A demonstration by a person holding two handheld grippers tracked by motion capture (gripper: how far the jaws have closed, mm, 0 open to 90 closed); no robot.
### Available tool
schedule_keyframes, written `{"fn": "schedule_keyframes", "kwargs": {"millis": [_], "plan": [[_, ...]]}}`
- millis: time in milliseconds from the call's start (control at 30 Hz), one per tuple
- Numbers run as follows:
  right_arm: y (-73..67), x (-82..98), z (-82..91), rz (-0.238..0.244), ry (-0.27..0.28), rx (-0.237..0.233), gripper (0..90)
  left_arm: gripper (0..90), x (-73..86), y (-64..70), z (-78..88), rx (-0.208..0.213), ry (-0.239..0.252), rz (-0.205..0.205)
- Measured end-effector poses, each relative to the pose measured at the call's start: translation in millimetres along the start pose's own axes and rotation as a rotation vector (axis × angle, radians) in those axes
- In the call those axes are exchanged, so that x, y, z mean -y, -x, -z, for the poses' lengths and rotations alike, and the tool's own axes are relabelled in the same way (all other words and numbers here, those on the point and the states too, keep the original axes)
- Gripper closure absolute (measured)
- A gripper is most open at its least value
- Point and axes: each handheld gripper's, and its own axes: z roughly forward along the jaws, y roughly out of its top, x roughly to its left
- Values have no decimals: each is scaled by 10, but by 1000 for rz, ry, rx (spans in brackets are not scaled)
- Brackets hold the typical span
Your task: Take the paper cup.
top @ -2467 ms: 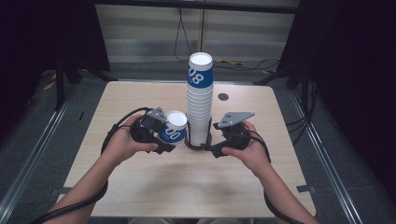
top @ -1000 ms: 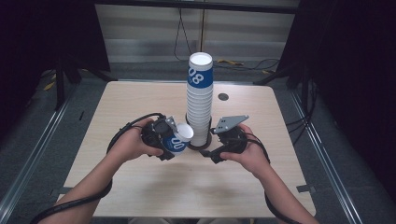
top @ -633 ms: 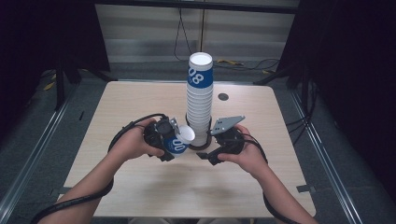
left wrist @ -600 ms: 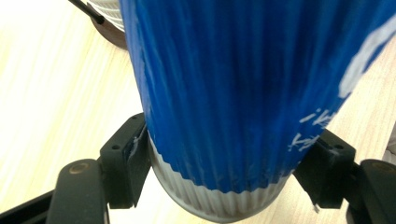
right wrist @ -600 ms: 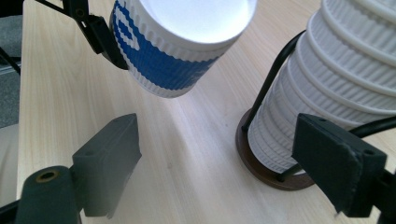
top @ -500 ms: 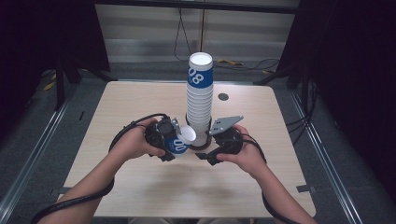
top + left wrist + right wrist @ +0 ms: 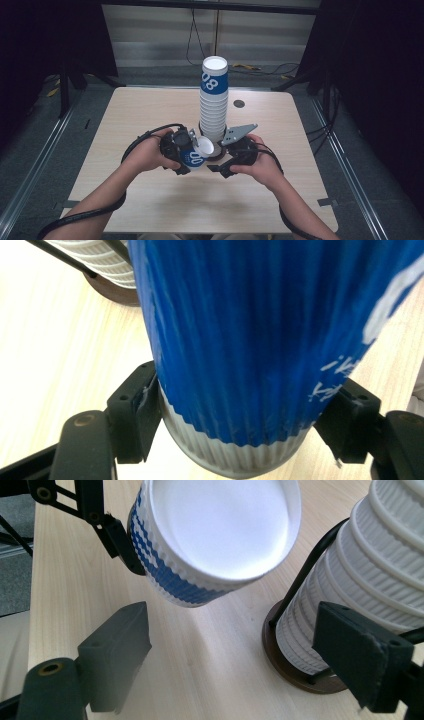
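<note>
- High view: we log the left hand-held gripper clamped on a blue paper cup lying on its side, mouth toward 3 o'clock, at the centre of the surface.
- Right hand-held gripper: jaws apart, just beside the cup's mouth.
- Cup stack: upright in a wire holder at 12 o'clock of both grippers.
</note>
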Motion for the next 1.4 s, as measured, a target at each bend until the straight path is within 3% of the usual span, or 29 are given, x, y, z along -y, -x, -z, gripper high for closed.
{"fn": "schedule_keyframes", "kwargs": {"millis": [200,233,633,733,767,1167,1400], "plan": [[2,-22,19,4,-1,-1,145,280,-29,21,-26,-14,-5,-15],[3,-24,19,6,-1,-4,145,280,-39,21,-22,2,-13,-13],[-1,-40,15,12,-2,-9,145,279,-68,46,-74,11,-5,-14],[-7,-46,16,13,-1,-10,145,279,-82,37,-80,8,-4,-45],[-8,-47,15,15,0,-9,145,279,-83,54,-83,11,-6,-25],[-39,-93,-28,24,11,-31,146,279,-155,124,-202,31,-7,-57],[-50,-89,-28,17,21,-59,238,267,-163,142,-218,25,8,-65]]}}
